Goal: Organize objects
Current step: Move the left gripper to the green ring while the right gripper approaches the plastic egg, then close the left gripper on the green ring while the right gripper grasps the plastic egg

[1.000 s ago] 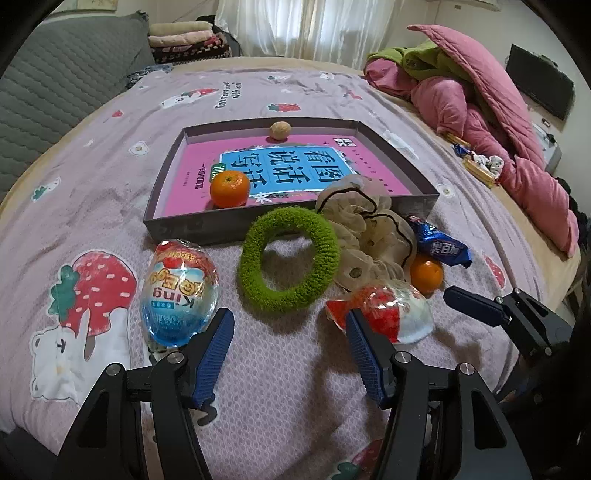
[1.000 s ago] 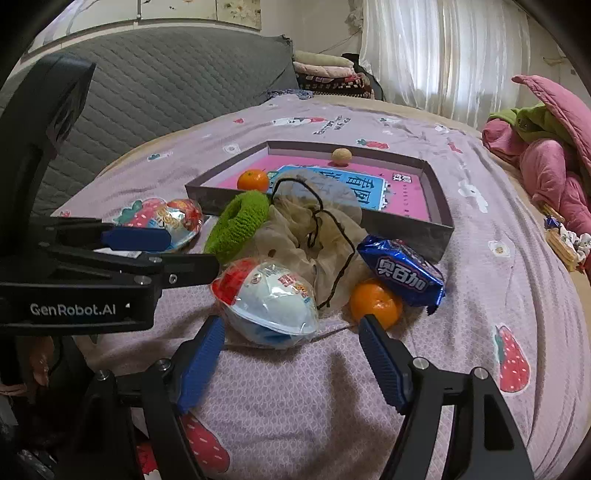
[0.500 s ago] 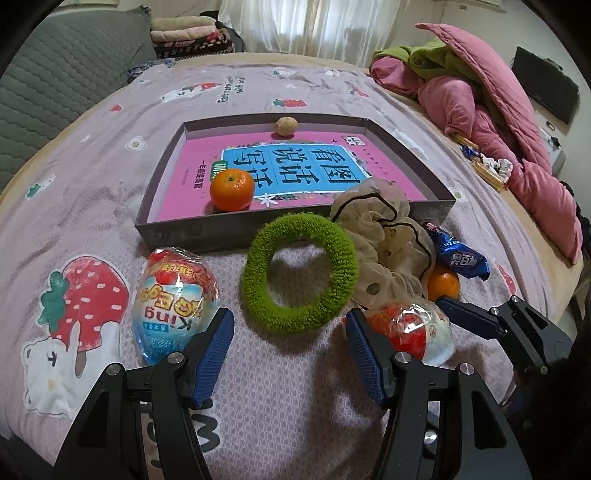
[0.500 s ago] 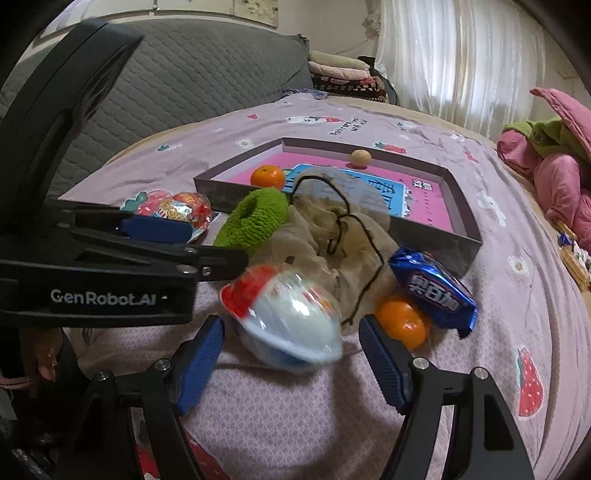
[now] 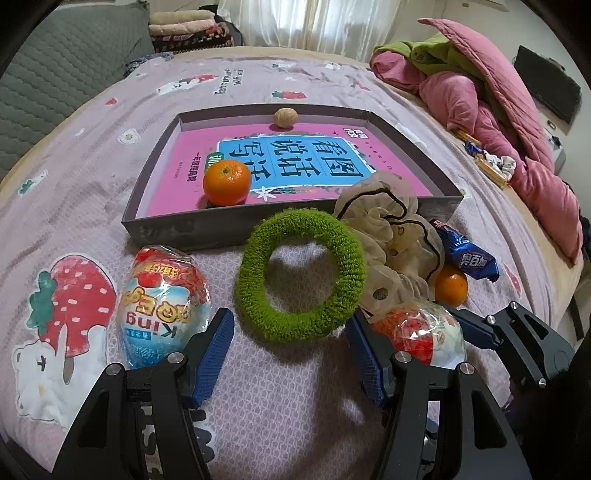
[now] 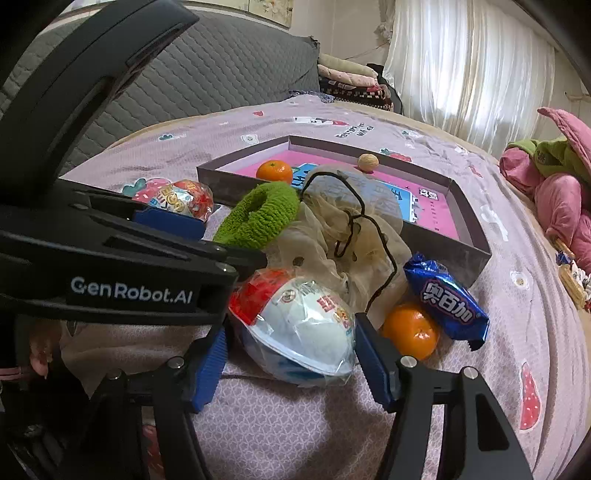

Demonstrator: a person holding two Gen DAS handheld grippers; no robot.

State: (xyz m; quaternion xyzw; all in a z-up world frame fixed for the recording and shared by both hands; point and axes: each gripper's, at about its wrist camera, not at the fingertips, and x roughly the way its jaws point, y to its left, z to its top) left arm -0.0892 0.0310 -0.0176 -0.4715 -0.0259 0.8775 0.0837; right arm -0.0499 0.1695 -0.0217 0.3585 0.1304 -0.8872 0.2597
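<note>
A shallow grey box [image 5: 173,225] [image 6: 476,254] with a pink book inside holds an orange [image 5: 226,182] and a walnut [image 5: 285,117]. On the bedspread in front lie a green fuzzy ring [image 5: 301,273] [image 6: 258,214], a beige scrunchie [image 5: 395,236] [image 6: 343,229], a blue snack packet [image 5: 467,254] [image 6: 445,301], a second orange [image 5: 450,284] [image 6: 410,330] and two wrapped toy eggs. My left gripper [image 5: 291,354] is open just short of the green ring, one egg [image 5: 162,306] left of it. My right gripper [image 6: 291,365] is open with its fingers on either side of the other egg [image 6: 295,328] [image 5: 421,338].
Pink and green bedding [image 5: 498,107] is piled at the right side of the bed. A grey quilted sofa back [image 6: 207,70] and folded blankets [image 5: 184,26] stand beyond the bed. Small clutter [image 5: 487,162] lies at the right edge.
Both grippers have moved forward. The right gripper's fingers now flank the red and white egg and have narrowed towards it; the left has come closer to the green ring.
</note>
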